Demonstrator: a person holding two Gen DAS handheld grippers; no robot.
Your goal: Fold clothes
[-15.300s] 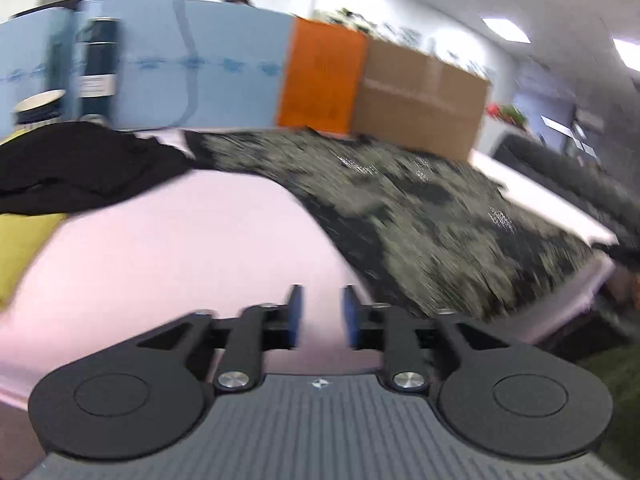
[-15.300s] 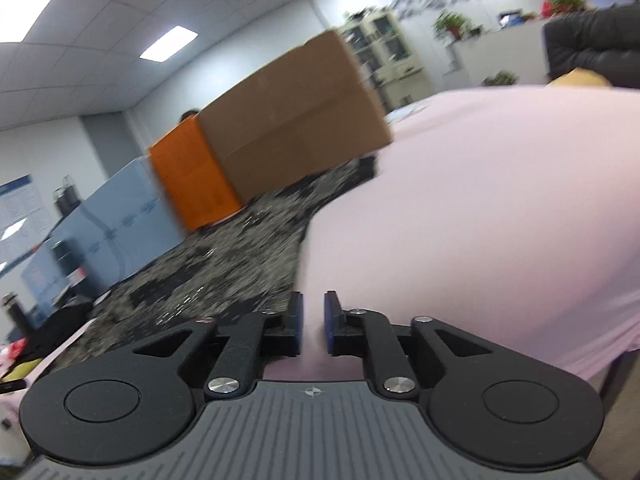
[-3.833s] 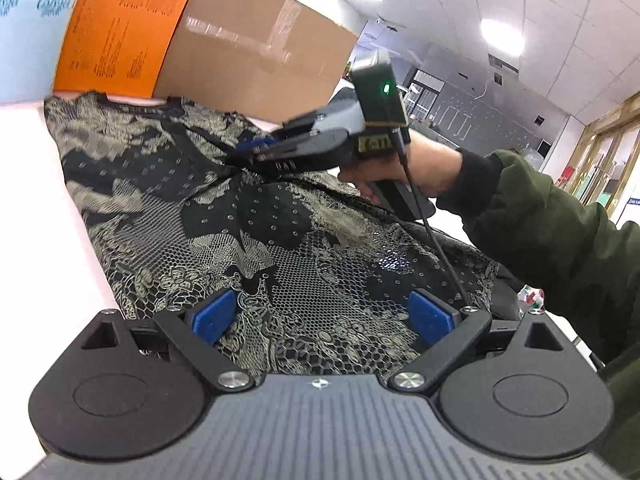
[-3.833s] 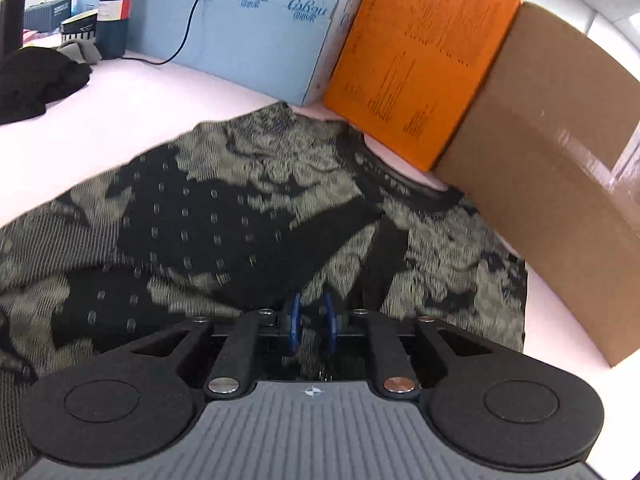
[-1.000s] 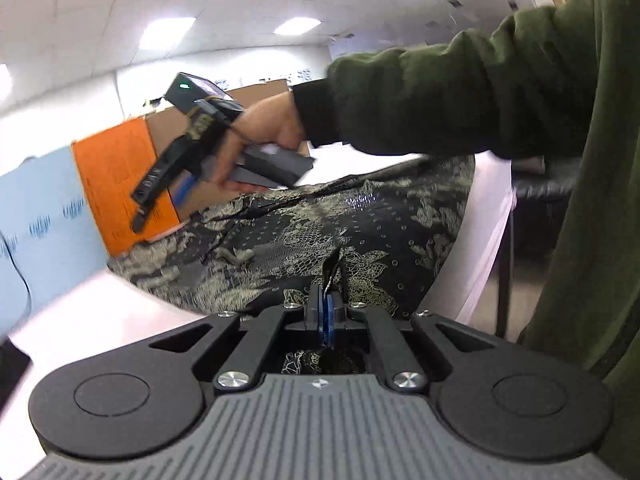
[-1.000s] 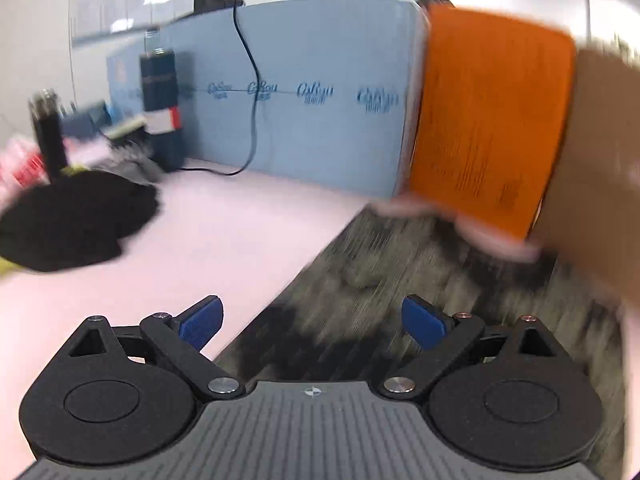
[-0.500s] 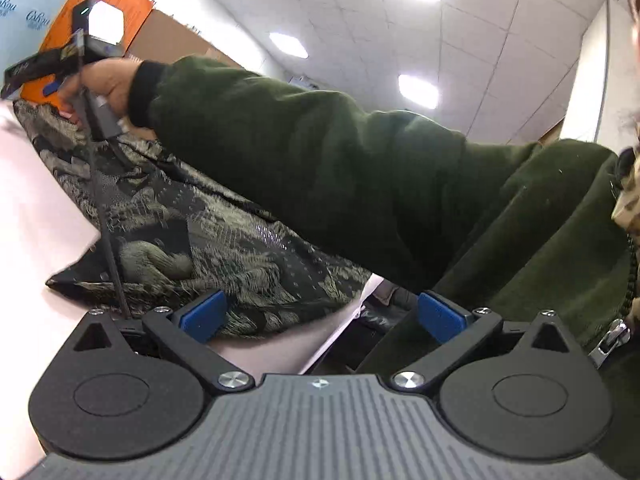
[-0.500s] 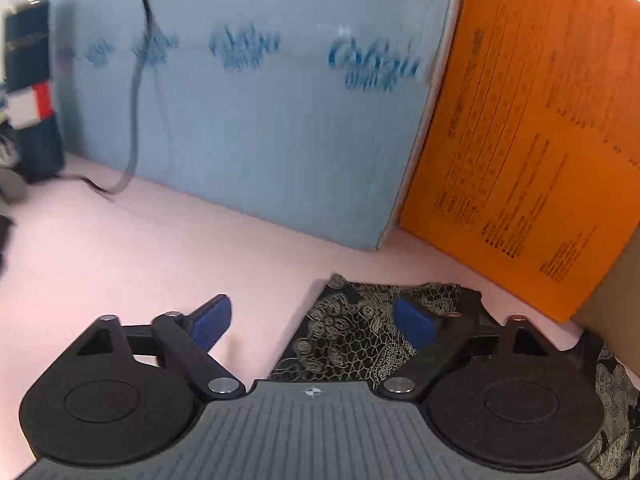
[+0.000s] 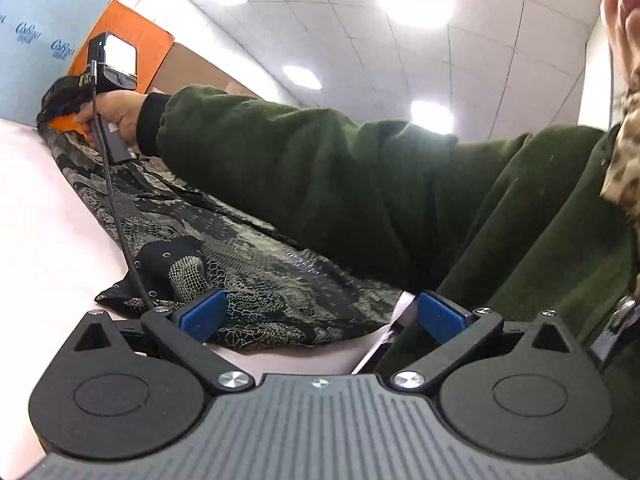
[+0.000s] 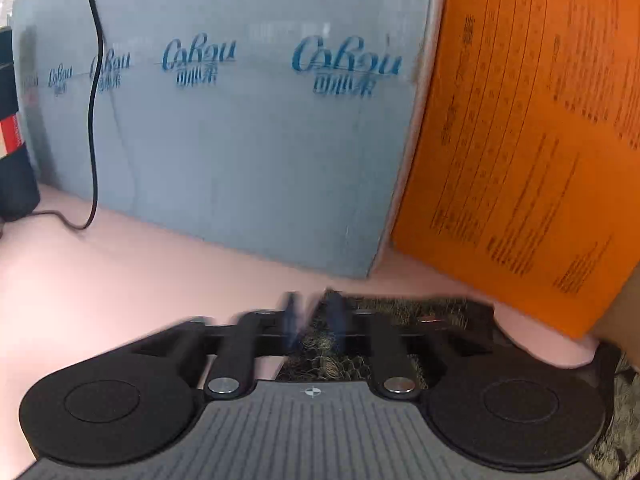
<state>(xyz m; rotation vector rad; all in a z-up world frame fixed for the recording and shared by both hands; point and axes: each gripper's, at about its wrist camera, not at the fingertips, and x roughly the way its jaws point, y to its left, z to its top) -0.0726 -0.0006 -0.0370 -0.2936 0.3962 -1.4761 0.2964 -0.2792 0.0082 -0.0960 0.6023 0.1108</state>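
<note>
A black-and-gold lace garment [image 9: 256,264] lies in a long folded strip on the pink table [image 9: 44,216]. My left gripper [image 9: 320,316] is open wide just in front of the garment's near end, holding nothing. A person's green sleeve [image 9: 360,176] reaches over the cloth to the far end, where a hand holds my right gripper [image 9: 64,100]. In the right wrist view my right gripper [image 10: 314,324] is blurred. Its jaws are closing, with the garment's far corner [image 10: 400,308] between them and a gap still showing.
A pale blue box [image 10: 240,140] and an orange box [image 10: 520,128] stand close behind the far corner. A black cable [image 10: 94,112] hangs down the blue box. A dark bottle [image 10: 12,152] stands at the left. The table edge [image 9: 376,348] runs by my left gripper.
My left gripper has let go of the garment, opened wide and rolled. My right gripper has travelled to the far corner by the boxes, and its jaws have narrowed around the cloth.
</note>
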